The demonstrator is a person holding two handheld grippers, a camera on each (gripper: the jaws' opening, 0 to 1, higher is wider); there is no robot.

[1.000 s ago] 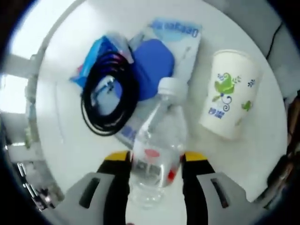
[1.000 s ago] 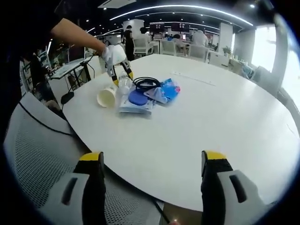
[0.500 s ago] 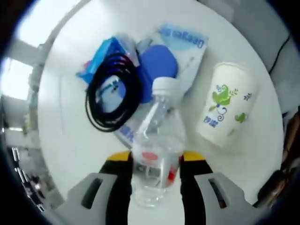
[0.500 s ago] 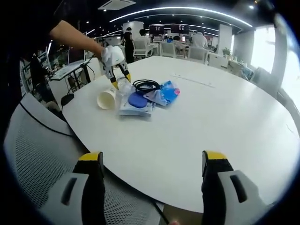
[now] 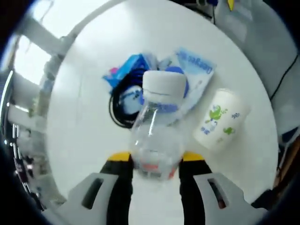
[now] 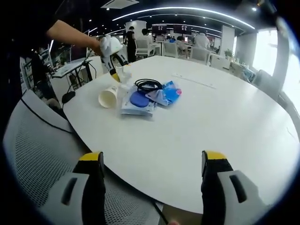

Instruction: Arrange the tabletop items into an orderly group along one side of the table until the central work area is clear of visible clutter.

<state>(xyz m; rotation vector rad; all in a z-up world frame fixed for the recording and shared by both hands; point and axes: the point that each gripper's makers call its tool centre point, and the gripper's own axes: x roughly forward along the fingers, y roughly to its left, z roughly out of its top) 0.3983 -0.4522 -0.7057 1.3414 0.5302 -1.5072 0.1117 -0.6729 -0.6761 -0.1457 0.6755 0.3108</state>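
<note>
My left gripper [image 5: 154, 161] is shut on a clear plastic water bottle [image 5: 155, 136] with a white cap, held above the white round table [image 5: 84, 140]. Under it lie a coiled black cable [image 5: 119, 108], blue packets [image 5: 129, 70], a wipes pack [image 5: 197, 75] and a paper cup [image 5: 218, 119] on its side. In the right gripper view a gloved hand holds the left gripper [image 6: 112, 58] with the bottle [image 6: 123, 72] over the cup [image 6: 108, 97], cable [image 6: 148, 85], blue round disc [image 6: 138, 99] and packets [image 6: 170, 92]. My right gripper [image 6: 152, 161] stands open over the table's near edge.
A grey mesh chair [image 6: 33, 159] with a thin black wire across it stands beside the table at the left of the right gripper view. The table [image 6: 225, 117] stretches bare to the right. Desks, chairs and people fill the office behind.
The left gripper has lifted the bottle off the table and tilted it more upright; the items below look smaller. The right gripper has stayed in place.
</note>
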